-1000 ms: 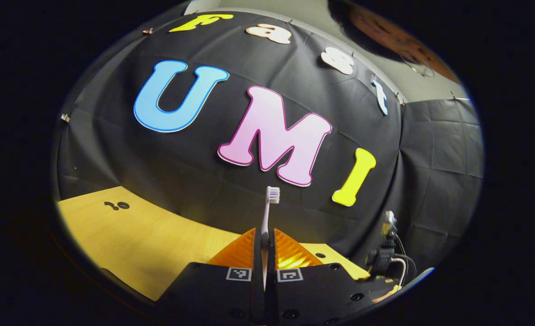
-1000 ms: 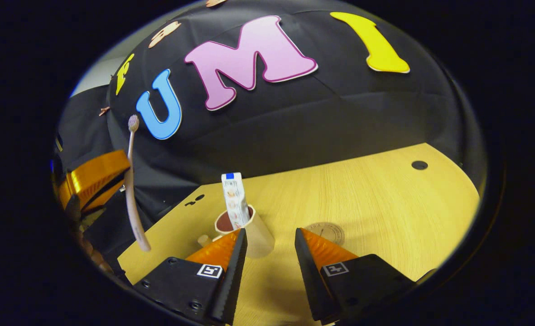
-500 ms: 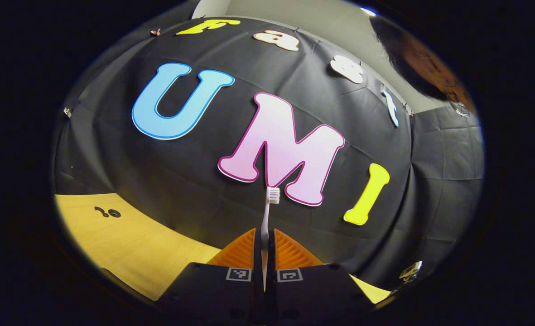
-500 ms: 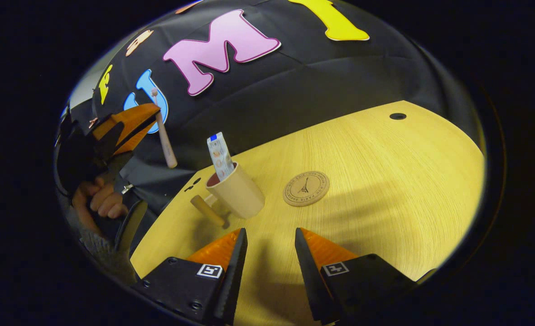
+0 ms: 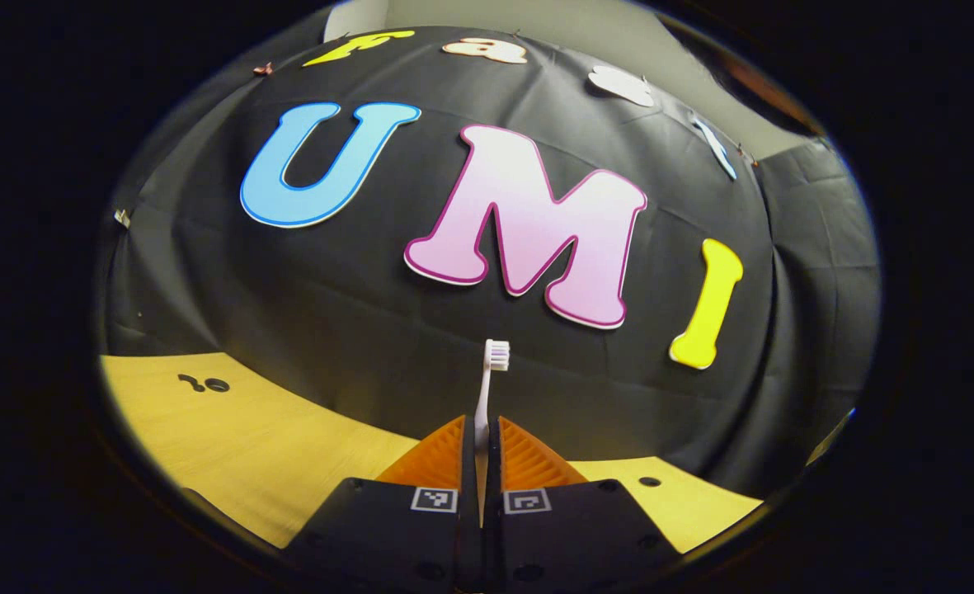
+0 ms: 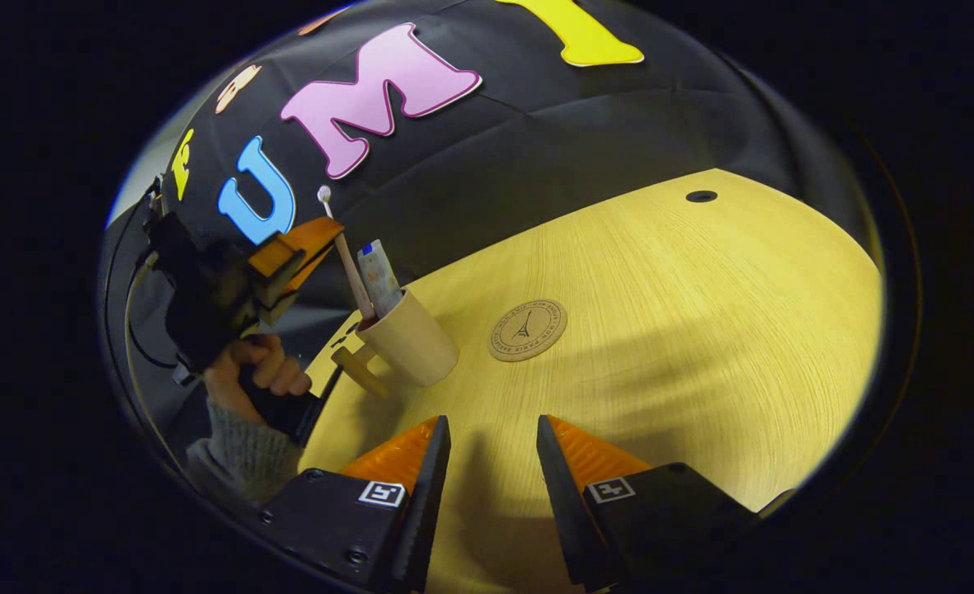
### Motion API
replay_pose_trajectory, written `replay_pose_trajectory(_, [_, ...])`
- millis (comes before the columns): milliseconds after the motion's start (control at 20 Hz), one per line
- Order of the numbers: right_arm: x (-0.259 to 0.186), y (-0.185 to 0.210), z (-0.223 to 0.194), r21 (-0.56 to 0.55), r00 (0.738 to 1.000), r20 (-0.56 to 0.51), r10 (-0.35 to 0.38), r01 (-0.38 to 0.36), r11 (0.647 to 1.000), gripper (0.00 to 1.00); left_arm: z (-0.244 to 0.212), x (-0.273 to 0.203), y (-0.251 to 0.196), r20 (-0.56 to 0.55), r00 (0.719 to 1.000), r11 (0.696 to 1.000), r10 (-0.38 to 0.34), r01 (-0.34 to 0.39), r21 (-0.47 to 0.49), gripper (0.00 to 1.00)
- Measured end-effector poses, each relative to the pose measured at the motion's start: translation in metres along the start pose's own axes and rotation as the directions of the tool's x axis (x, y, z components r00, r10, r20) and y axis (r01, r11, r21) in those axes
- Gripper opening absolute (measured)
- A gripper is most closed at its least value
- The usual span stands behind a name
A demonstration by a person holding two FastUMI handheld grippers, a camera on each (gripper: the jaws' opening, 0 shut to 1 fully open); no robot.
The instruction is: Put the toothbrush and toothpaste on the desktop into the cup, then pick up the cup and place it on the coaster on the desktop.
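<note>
While the pale yellow wooden worktop (image 6: pixel 660 330) lay broad under both views, the left tool (image 6: pixel 309 247) had swung in from well aside and now pinched the slim white toothbrush (image 6: pixel 345 260), handle end dipping into the beige handled cup (image 6: pixel 408 342). Release looked near. White toothpaste tube (image 6: pixel 379 280) stood inside already. Right tool (image 6: pixel 491 450) hung spread, holding nothing. Round cork coaster (image 6: pixel 528 330) waited just beside the cup, bare.

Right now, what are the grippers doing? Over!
Left gripper shut on toothbrush, handle end at cup mouth. Toothpaste already in cup. Right gripper open, empty. Coaster bare.
</note>
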State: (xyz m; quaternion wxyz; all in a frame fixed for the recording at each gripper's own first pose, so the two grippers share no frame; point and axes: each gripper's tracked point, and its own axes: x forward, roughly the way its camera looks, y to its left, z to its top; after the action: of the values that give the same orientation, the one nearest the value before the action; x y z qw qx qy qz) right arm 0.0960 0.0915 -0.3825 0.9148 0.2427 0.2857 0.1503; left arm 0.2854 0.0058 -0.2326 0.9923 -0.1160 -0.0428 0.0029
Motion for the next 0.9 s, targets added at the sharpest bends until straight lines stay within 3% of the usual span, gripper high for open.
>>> replay_pose_trajectory(350, [0.003,-0.010,0.000,0.032,1.000,-0.013,-0.001,0.001,1.000,0.64,-0.045,-0.006,0.008,-0.079,0.994,0.997,0.074,-0.077,-0.030,0.06])
replay_pose_trajectory(500, [0.004,-0.009,-0.001,0.034,1.000,-0.022,0.003,-0.002,0.999,0.64,-0.050,-0.012,0.006,-0.074,0.995,0.998,0.060,-0.057,0.036,0.09])
replay_pose_trajectory(850, [0.002,0.000,-0.005,0.023,0.999,-0.035,0.013,-0.012,1.000,0.64,-0.084,-0.045,0.010,-0.203,0.978,0.995,0.039,-0.020,0.093,0.14])
replay_pose_trajectory(900, [0.002,0.002,-0.006,0.023,0.999,-0.037,0.017,-0.016,1.000,0.64,-0.084,-0.053,0.011,-0.223,0.974,0.994,0.034,-0.010,0.109,0.24])
